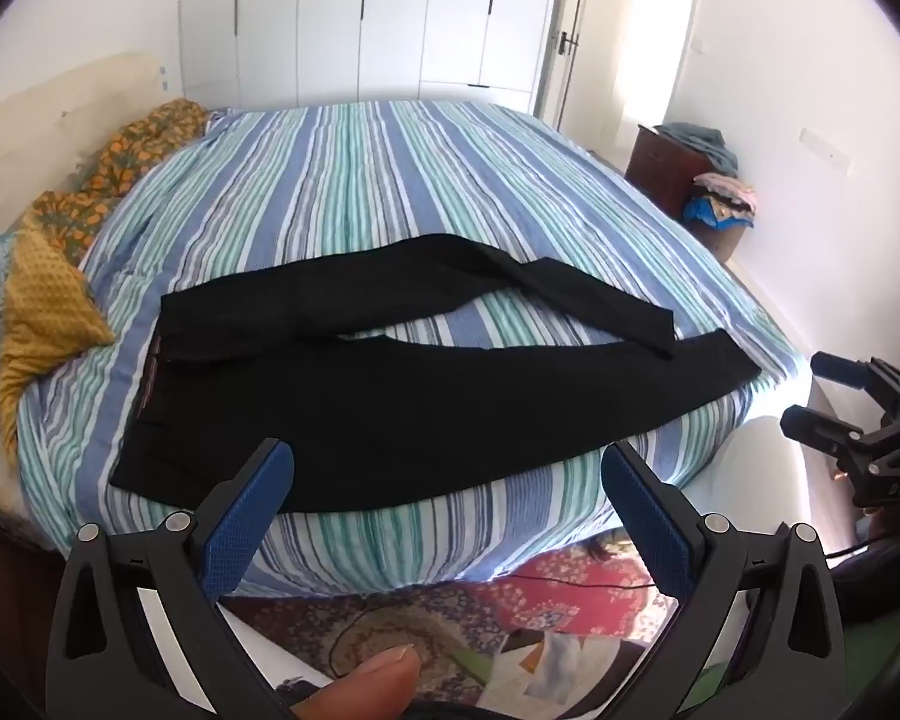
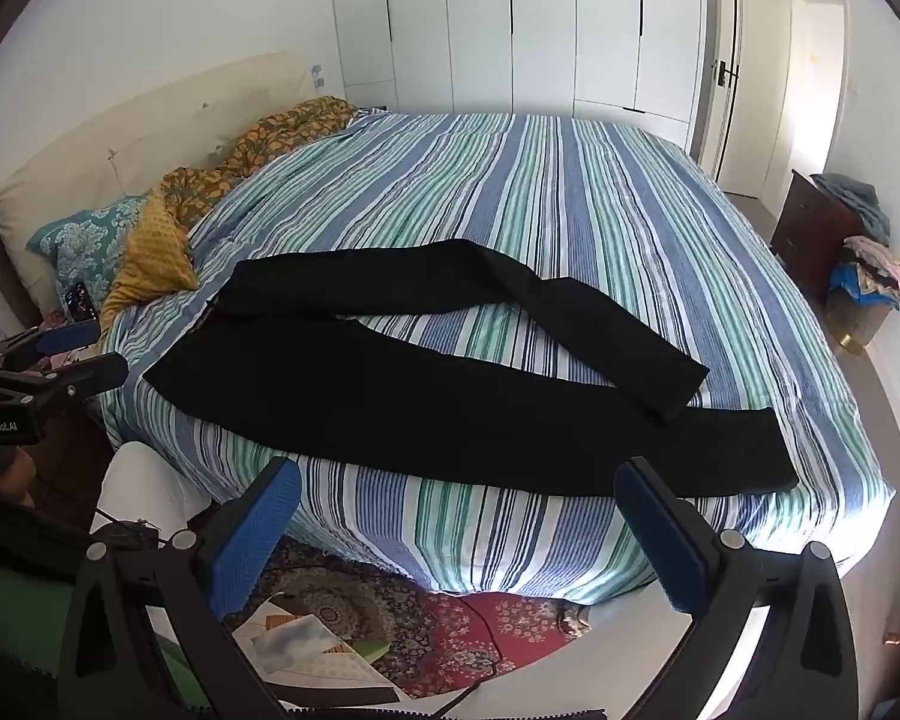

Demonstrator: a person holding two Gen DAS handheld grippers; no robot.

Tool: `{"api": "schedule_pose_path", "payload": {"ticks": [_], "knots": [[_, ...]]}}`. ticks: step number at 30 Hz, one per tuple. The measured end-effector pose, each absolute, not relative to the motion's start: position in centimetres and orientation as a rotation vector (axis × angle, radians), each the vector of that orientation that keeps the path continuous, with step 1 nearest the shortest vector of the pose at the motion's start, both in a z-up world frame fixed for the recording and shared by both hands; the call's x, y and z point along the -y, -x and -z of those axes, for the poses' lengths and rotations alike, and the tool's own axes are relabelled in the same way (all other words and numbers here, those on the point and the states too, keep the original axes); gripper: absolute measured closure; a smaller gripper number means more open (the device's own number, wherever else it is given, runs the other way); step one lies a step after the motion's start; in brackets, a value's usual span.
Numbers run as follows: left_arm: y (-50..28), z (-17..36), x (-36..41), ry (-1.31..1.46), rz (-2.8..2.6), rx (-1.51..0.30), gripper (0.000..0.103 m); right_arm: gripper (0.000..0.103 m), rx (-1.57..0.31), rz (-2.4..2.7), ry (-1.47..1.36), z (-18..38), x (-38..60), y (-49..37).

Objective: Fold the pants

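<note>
Black pants (image 1: 390,384) lie flat on the striped bedspread (image 1: 354,180), waistband to the left, both legs running right with a gap between them. They also show in the right wrist view (image 2: 450,396). My left gripper (image 1: 447,468) is open and empty, held off the near edge of the bed in front of the pants' seat. My right gripper (image 2: 457,480) is open and empty, held off the near bed edge in front of the near leg. The right gripper also shows at the right of the left wrist view (image 1: 807,390), and the left gripper at the left of the right wrist view (image 2: 99,348).
Pillows and a yellow blanket (image 2: 150,252) lie at the bed's head on the left. A dark cabinet with a clothes pile (image 2: 858,252) stands at the right wall. A patterned rug (image 2: 462,624) with papers lies on the floor below the bed edge. White wardrobes stand behind.
</note>
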State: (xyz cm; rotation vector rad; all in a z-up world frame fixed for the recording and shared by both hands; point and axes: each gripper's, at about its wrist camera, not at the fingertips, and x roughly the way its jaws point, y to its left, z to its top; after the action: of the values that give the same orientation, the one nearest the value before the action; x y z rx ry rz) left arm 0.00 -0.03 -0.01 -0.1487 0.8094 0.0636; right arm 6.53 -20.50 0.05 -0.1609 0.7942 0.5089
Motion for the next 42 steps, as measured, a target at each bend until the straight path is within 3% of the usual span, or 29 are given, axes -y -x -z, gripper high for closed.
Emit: {"api": "schedule_pose_path", "payload": {"ticks": [42], "knots": [[-0.7,1.1,-0.3,0.157,-0.054,-0.843,0.001,0.000,-0.830,-0.514,0.134,1.3,19.7,-7.4]]}}
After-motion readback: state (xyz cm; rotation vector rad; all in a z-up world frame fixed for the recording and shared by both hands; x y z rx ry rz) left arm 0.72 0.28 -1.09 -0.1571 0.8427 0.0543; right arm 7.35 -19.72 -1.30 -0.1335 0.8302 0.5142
